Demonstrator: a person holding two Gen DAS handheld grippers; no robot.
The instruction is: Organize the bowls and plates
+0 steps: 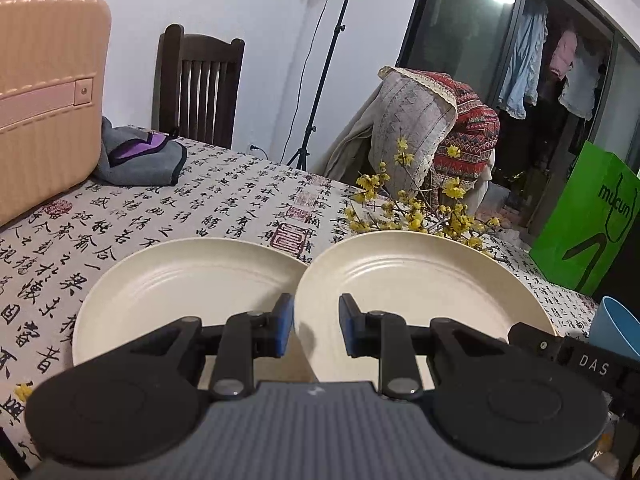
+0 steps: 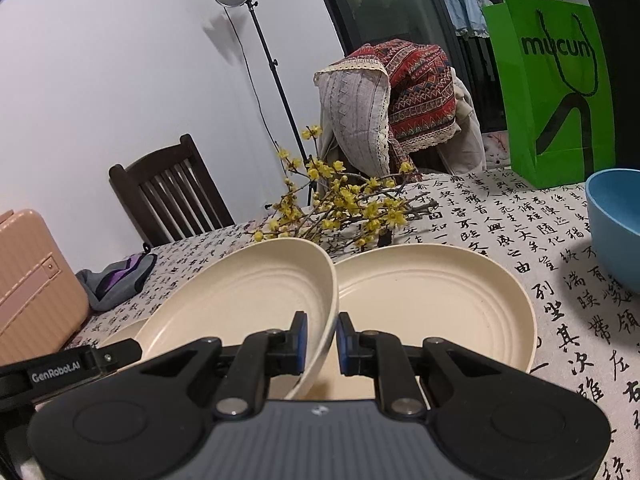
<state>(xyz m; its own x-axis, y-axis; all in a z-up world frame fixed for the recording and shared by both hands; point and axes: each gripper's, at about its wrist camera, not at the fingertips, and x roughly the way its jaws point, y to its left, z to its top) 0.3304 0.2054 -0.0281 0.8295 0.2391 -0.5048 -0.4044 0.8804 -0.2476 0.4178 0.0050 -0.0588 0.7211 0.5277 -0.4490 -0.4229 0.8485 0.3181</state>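
Observation:
A cream plate [image 1: 420, 292] [image 2: 248, 300] hangs tilted above the patterned tablecloth [image 1: 224, 200], held from both sides. My left gripper [image 1: 316, 330] is shut on its left rim. On its right rim my right gripper [image 2: 322, 340] is shut. A second cream plate [image 1: 180, 288] lies flat on the cloth to the left, partly under the held one. A third cream plate [image 2: 432, 304] lies flat to the right, with the held plate's edge overlapping it. A blue bowl [image 2: 616, 224] [image 1: 616, 328] stands further right.
A pink suitcase [image 1: 44, 100] and a grey cloth [image 1: 140, 156] take up the far left of the table. Yellow flower branches [image 2: 340, 204] lie just behind the plates. A green paper bag [image 2: 556, 88] stands at the back right. Chairs and a light stand [image 2: 264, 80] are beyond the table.

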